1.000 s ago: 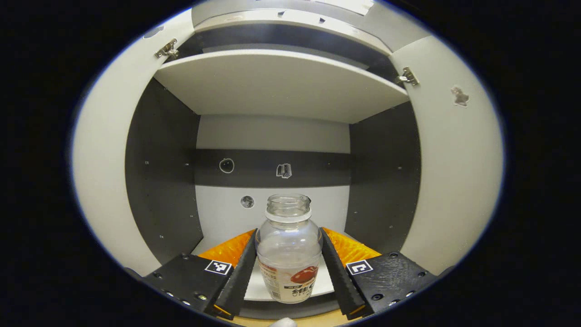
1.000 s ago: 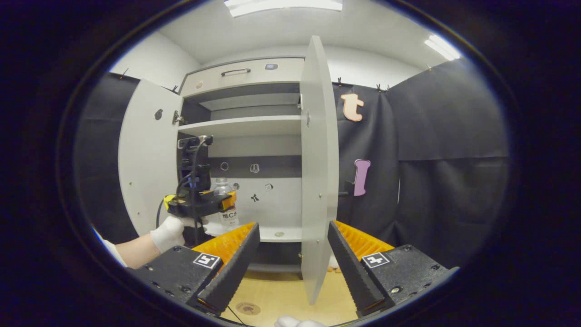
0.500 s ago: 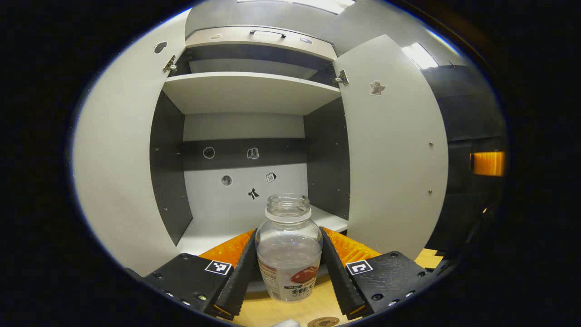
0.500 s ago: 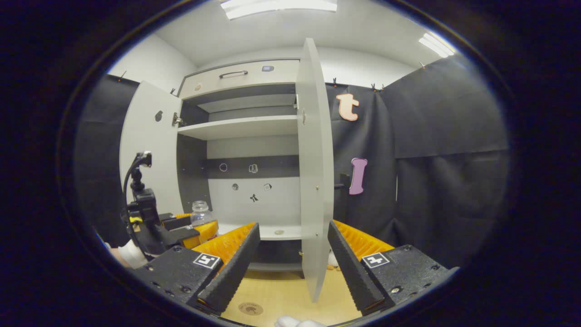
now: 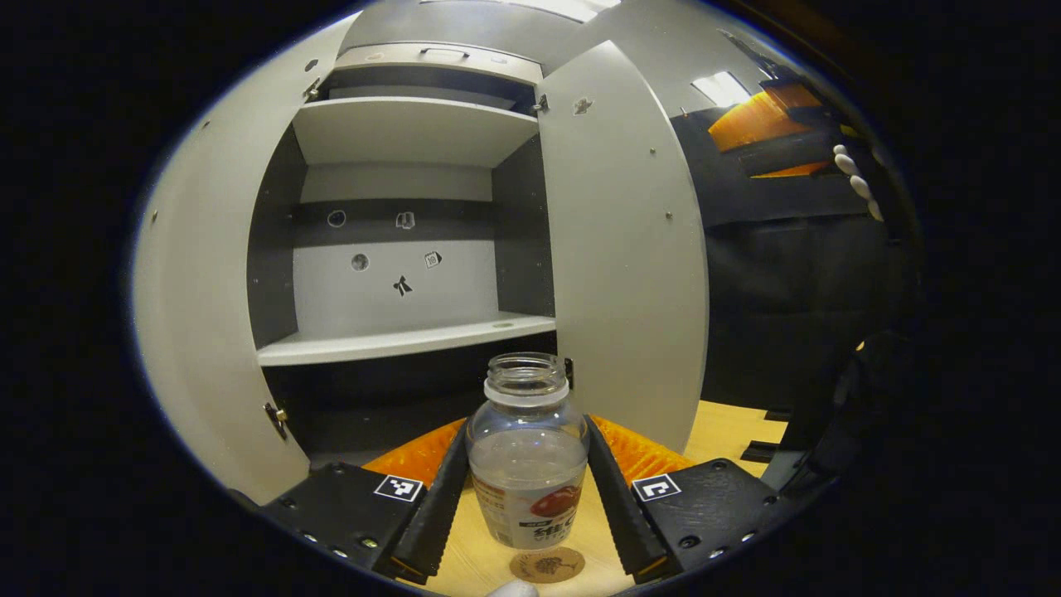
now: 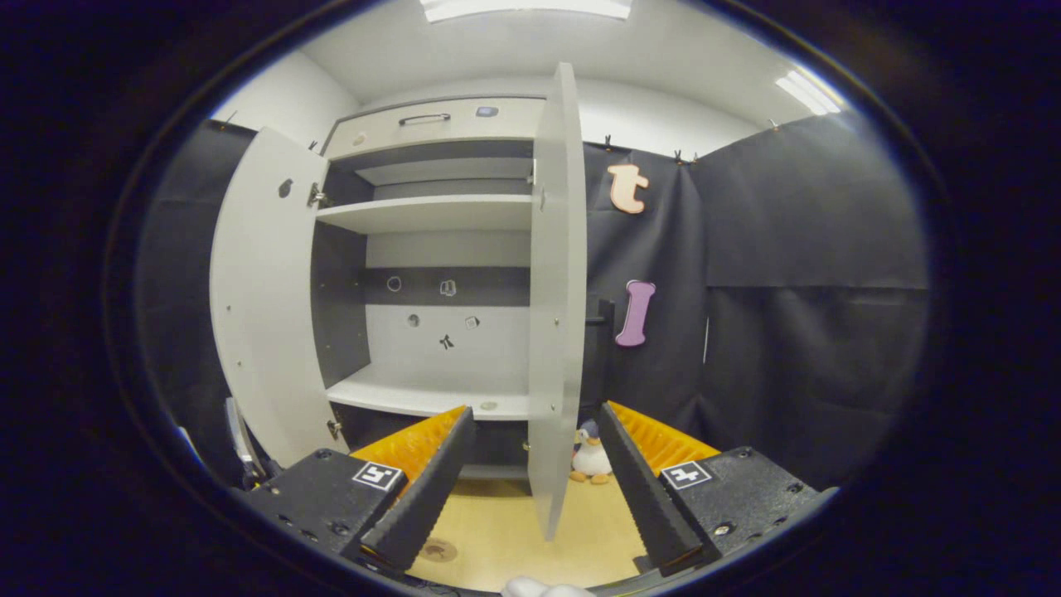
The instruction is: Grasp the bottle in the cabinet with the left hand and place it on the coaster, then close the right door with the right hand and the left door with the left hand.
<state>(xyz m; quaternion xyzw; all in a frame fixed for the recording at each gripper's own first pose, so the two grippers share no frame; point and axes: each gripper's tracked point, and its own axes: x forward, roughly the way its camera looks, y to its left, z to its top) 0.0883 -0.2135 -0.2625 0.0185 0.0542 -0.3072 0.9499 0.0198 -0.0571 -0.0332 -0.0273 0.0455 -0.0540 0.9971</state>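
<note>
A: Your left tool (image 5: 524, 485) pinches the bottle (image 5: 527, 464) above the coaster (image 5: 547, 565), at six o'clock on the bench (image 5: 729, 431).

B: Release early and it tips. Your right tool (image 6: 530, 481) gapes empty around the right door (image 6: 554, 298).

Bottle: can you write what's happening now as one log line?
left hand-held gripper: shut on bottle | bottle: above coaster, out of cabinet | right hand-held gripper: open | both doors: open
</note>
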